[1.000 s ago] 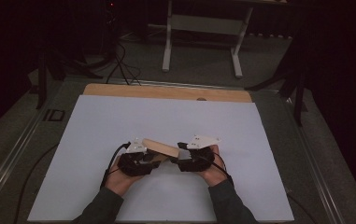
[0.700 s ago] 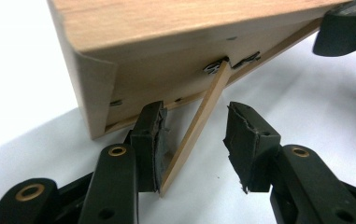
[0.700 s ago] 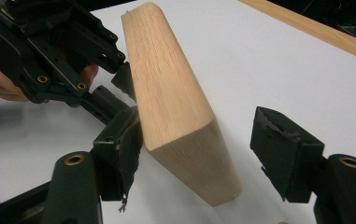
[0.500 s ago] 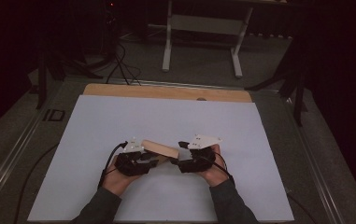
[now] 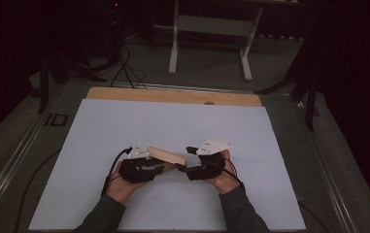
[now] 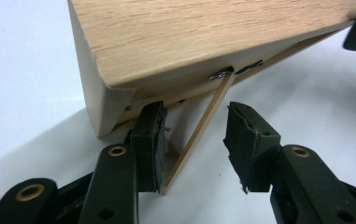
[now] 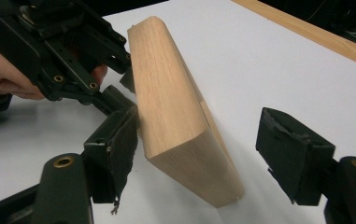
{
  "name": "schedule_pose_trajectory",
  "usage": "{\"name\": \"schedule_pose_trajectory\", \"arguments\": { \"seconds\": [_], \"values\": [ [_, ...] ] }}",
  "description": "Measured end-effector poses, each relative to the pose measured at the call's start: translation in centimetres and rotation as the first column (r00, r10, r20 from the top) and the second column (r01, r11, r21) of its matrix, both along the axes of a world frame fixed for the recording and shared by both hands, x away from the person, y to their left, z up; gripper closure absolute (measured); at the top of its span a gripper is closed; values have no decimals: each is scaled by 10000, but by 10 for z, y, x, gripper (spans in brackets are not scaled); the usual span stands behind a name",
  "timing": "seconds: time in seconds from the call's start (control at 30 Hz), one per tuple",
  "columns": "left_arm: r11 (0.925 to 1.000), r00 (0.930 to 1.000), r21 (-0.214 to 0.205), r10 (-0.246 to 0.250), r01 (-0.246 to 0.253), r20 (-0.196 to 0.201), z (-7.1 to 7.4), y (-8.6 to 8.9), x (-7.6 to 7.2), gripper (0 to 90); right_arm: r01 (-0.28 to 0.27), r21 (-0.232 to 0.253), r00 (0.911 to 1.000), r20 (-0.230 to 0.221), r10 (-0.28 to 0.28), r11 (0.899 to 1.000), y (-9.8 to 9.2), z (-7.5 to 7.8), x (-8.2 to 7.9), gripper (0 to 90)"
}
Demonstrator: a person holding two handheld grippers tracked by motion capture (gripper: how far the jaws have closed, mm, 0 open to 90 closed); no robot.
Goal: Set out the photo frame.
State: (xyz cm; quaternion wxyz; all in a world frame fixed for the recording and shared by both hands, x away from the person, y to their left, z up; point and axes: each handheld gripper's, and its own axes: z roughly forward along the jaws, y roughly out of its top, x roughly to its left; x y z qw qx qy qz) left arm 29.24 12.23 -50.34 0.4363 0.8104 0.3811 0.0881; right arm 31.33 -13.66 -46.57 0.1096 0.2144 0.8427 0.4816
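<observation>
Both forearms in from the near edge, left gripper (image 5: 160, 167) and right gripper (image 5: 186, 168) pointing inward, tips close together. Left jaws parted. Right jaws just opened wide.

"ID" marking on the table frame (image 5: 56, 120)
</observation>
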Motion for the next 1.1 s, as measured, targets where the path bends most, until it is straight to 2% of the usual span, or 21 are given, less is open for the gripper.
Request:
{"name": "schedule_pose_trajectory", "arguments": {
  "seconds": [0.37,0.57,0.77,0.97,1.1],
  "values": [
    [10000,10000,25,9,-9,51,1,1,-1,574,-98,102,9999,107,97,9999,-4,5,-1,281],
    [10000,10000,80,0,-1,90,2,2,-2,574,-67,398,9999,100,63,9992,-8,8,0,288],
    [9999,9999,87,56,-57,113,2,3,-5,574,111,726,9998,147,-122,9973,-14,11,1,312],
    [9998,9998,198,10,-14,203,2,2,-7,574,237,754,9994,240,-256,9969,-16,12,1,332],
    [9998,9994,190,85,-92,327,4,3,-10,574,561,843,9977,320,-590,9949,-20,12,3,373]
  ]
}}
